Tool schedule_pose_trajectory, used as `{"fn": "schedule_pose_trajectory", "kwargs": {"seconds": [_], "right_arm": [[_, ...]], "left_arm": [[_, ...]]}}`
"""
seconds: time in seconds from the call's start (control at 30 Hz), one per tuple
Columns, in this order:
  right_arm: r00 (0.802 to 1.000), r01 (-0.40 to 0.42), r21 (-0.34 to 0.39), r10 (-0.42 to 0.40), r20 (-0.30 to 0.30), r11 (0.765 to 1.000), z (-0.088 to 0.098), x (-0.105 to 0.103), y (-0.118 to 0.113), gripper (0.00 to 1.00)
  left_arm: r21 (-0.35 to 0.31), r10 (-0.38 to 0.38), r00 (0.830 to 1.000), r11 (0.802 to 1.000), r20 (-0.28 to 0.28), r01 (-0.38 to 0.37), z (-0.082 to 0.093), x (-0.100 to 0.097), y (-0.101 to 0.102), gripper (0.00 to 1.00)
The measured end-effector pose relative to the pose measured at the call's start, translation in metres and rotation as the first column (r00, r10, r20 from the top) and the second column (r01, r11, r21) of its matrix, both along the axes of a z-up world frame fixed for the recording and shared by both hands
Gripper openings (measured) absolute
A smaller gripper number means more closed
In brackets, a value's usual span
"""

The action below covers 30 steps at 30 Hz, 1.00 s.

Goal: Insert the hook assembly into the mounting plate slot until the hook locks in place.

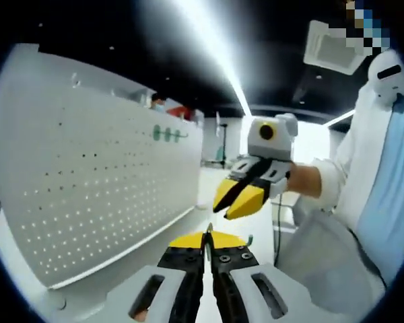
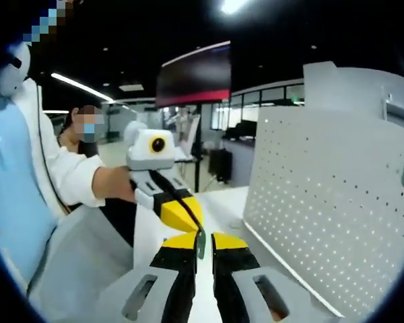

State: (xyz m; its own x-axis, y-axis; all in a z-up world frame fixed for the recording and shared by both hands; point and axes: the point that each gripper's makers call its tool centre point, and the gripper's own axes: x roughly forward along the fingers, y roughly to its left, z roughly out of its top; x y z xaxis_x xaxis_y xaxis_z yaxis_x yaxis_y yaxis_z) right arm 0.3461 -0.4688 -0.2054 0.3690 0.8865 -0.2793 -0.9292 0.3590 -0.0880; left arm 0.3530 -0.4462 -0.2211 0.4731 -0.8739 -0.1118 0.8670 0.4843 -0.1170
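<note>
Yellow-tipped grippers (image 1: 207, 243) (black-and-white bodies)

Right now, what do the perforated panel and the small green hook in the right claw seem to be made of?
Pegboard panel: probably white-painted sheet metal; matte, evenly punched holes with light shining through. Green hook: looks like glossy coated metal or plastic, too small to tell; the right claw pinches it.

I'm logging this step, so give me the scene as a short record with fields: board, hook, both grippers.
board: white pegboard, upright, rows of small holes
green hooks: three already on the board
left gripper: jaws together, thin hook tip between them
right gripper: jaws shut on a green hook
distance to board: both grippers apart from it
person: white sleeve behind right gripper
</note>
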Motion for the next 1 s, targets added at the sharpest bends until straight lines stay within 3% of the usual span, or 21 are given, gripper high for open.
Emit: {"fn": "schedule_pose_trajectory", "kwargs": {"seconds": [0.1, 0.23, 0.37, 0.43, 0.53, 0.63, 0.77, 1.0], "right_arm": [[0.997, 0.051, -0.008, -0.051, 0.05, 0.999, 0.002, 0.003, -0.001, 0.05], [0.996, 0.069, 0.001, -0.069, 0.054, 0.998, 0.003, 0.0, 0.003, 0.06], [0.989, 0.119, -0.02, -0.117, 0.095, 0.993, 0.0, 0.003, 0.005, 0.08], [0.978, 0.158, -0.039, -0.151, 0.146, 0.987, 0.0, 0.007, 0.005, 0.09], [0.97, 0.195, -0.039, -0.186, 0.158, 0.98, -0.001, 0.01, 0.008, 0.09], [0.953, 0.25, -0.045, -0.238, 0.187, 0.967, -0.002, 0.019, 0.008, 0.09], [0.947, 0.276, -0.036, -0.266, 0.179, 0.96, -0.005, 0.028, 0.011, 0.09], [0.93, 0.311, -0.013, -0.301, 0.212, 0.95, -0.001, 0.039, 0.012, 0.06]], "left_arm": [[0.018, 0.073, 0.997, 0.997, -0.005, -0.073, 0.0, 0.012, 0.005, 0.01], [0.037, 0.187, 0.982, 0.982, -0.014, -0.187, 0.0, 0.028, 0.01, 0.01], [0.023, 0.236, 0.971, 0.972, -0.028, -0.235, 0.002, 0.035, 0.007, 0.01], [0.024, 0.276, 0.961, 0.961, -0.026, -0.275, 0.003, 0.039, 0.006, 0.01], [0.0, 0.335, 0.941, 0.942, -0.046, -0.336, 0.006, 0.043, 0.007, 0.01], [-0.012, 0.373, 0.926, 0.927, -0.056, -0.374, 0.009, 0.045, 0.008, 0.01], [-0.069, 0.405, 0.91, 0.909, -0.091, -0.411, 0.017, 0.046, 0.007, 0.01], [-0.076, 0.408, 0.908, 0.907, -0.096, -0.415, 0.021, 0.045, 0.004, 0.01]]}}
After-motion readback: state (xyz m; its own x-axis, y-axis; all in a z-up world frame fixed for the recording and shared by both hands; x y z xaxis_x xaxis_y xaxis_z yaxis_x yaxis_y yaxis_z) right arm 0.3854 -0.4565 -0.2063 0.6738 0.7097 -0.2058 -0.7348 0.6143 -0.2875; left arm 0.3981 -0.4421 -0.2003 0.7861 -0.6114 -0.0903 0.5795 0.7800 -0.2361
